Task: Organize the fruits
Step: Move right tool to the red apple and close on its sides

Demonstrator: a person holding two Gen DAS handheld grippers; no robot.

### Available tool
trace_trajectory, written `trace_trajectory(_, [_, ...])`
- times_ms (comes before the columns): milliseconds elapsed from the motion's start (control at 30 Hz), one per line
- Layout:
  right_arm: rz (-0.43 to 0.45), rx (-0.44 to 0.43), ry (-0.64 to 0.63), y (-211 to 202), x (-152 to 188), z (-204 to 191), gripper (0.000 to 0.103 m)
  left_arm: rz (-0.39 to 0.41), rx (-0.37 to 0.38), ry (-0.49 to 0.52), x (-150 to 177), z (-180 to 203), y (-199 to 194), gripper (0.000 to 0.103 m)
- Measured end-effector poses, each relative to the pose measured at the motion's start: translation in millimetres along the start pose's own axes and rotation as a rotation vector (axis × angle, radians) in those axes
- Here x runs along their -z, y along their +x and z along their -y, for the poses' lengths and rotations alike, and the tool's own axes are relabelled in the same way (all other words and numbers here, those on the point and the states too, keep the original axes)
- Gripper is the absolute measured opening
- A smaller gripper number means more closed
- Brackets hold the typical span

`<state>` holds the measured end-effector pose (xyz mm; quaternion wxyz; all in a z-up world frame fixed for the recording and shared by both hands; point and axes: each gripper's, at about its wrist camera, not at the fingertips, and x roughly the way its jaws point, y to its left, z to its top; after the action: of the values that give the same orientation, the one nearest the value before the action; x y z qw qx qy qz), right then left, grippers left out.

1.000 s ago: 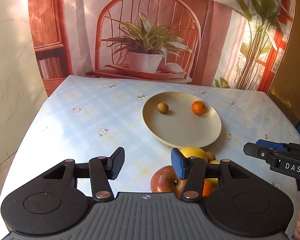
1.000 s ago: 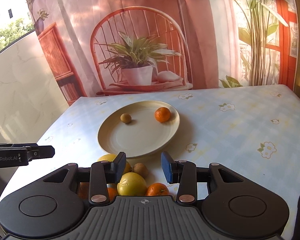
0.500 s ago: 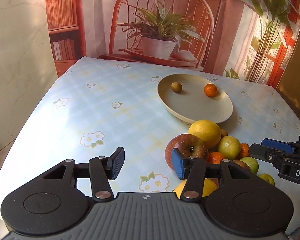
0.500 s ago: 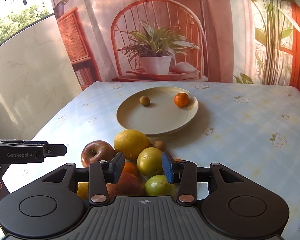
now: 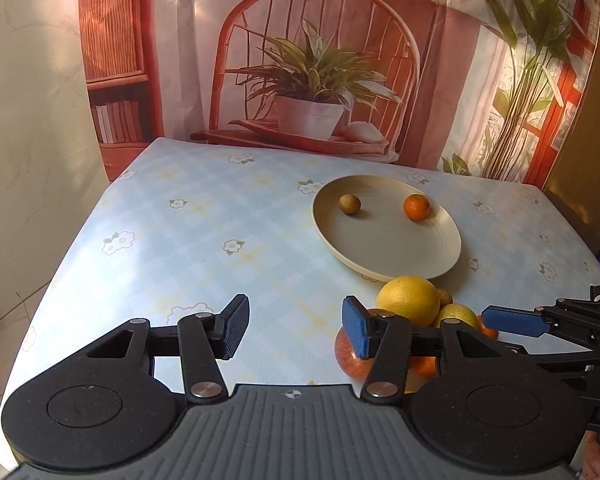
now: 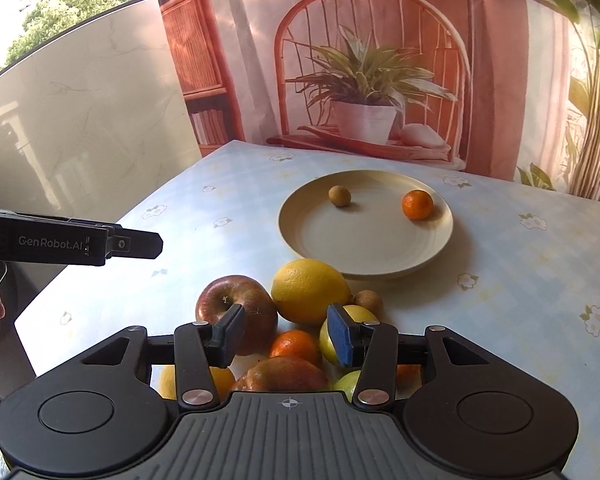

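Right wrist view: right gripper [image 6: 286, 334], jaws opening, nothing pressed between the pads; it hangs over a fruit pile on the flowered tablecloth [image 6: 520, 280]. Small orange [image 6: 294, 346] directly between the fingertips, below them; red apple [image 6: 236, 308] behind the left finger; green-yellow fruit [image 6: 352, 320] behind the right finger; large lemon [image 6: 310, 290] just ahead; small brown fruit [image 6: 368, 300] ahead-right. Cream plate [image 6: 364, 256] farther ahead, carrying a mandarin [image 6: 417, 205] and a brown fruit [image 6: 339, 195], well apart. Left wrist view: left gripper [image 5: 296, 330], jaws parted and empty, over bare cloth; the pile sits beside and beyond its right finger, the plate [image 5: 384, 256] ahead-right.
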<state>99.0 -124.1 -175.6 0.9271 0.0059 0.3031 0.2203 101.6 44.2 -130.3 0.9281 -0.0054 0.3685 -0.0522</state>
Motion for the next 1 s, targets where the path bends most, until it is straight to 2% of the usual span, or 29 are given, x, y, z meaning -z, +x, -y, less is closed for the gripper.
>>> trace_trajectory(167, [-0.052,-0.041,0.045,21.1,-13.6,-5.0,0.042,0.011,0.005,0.012,-22.2,-10.9,5.8,0.054])
trace_trajectory(267, [-0.079,-0.05,0.05,31.0,-16.7,-12.5,0.044,0.026,0.061,0.014,-32.6,-15.9,6.4,0.054])
trace_trajectory(333, [-0.091,-0.039,0.045,34.5,-14.9,-18.0,0.052,0.016,0.106,0.0,-34.1,-17.5,10.8,0.054])
trace_trajectory(467, [-0.115,-0.027,0.032,41.2,-9.2,-25.0,0.053,-0.028,0.18,-0.018,-25.2,-17.5,25.4,0.054])
trace_trajectory(700, [-0.157,-0.012,0.024,57.0,-2.6,-31.0,0.052,-0.079,0.241,-0.025,-7.0,-20.8,44.0,0.053])
trace_trajectory(1000, [-0.176,-0.018,0.004,68.5,0.1,-35.5,0.057,-0.116,0.277,-0.062,-0.7,-28.9,60.7,0.052])
